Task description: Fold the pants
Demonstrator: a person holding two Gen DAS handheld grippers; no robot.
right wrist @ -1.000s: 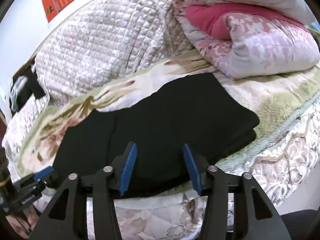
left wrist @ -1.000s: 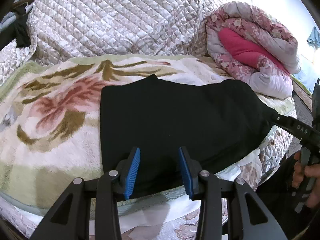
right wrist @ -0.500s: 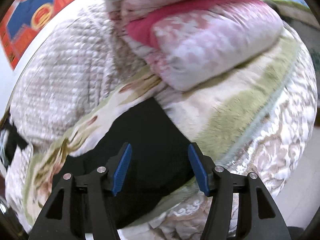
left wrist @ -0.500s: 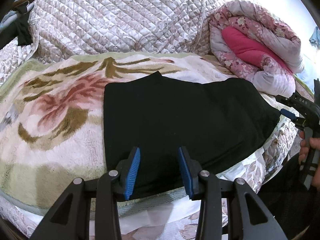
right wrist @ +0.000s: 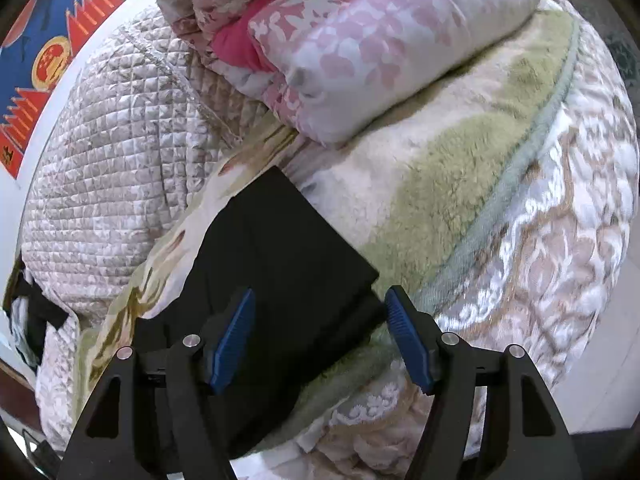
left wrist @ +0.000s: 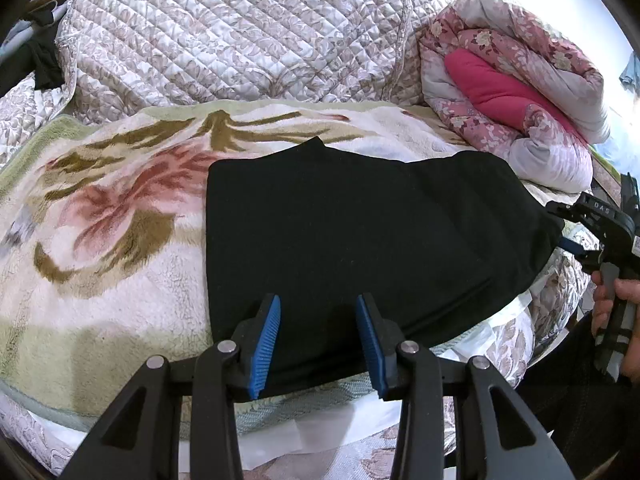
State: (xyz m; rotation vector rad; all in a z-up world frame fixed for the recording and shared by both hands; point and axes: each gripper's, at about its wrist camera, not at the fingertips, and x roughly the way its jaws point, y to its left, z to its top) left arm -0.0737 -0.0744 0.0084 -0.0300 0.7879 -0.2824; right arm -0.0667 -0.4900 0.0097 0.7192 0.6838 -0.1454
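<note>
The black pants (left wrist: 360, 236) lie folded flat on a floral fleece blanket (left wrist: 112, 216) on the bed. My left gripper (left wrist: 318, 336) is open and empty, just above the pants' near edge. My right gripper (right wrist: 320, 340) is open wider, with the pants' right end corner (right wrist: 304, 264) lying between its blue pads. It also shows in the left wrist view (left wrist: 576, 232) at the pants' right end, held by a hand.
A rolled pink floral quilt (left wrist: 516, 100) lies at the back right, close to the pants' end. A quilted coverlet (left wrist: 240, 36) is heaped behind. The bed's front edge with patterned sheet (right wrist: 540, 280) drops off below the blanket.
My right gripper swung right toward the pants' right end and opened wider around the corner. My left gripper stayed put, open.
</note>
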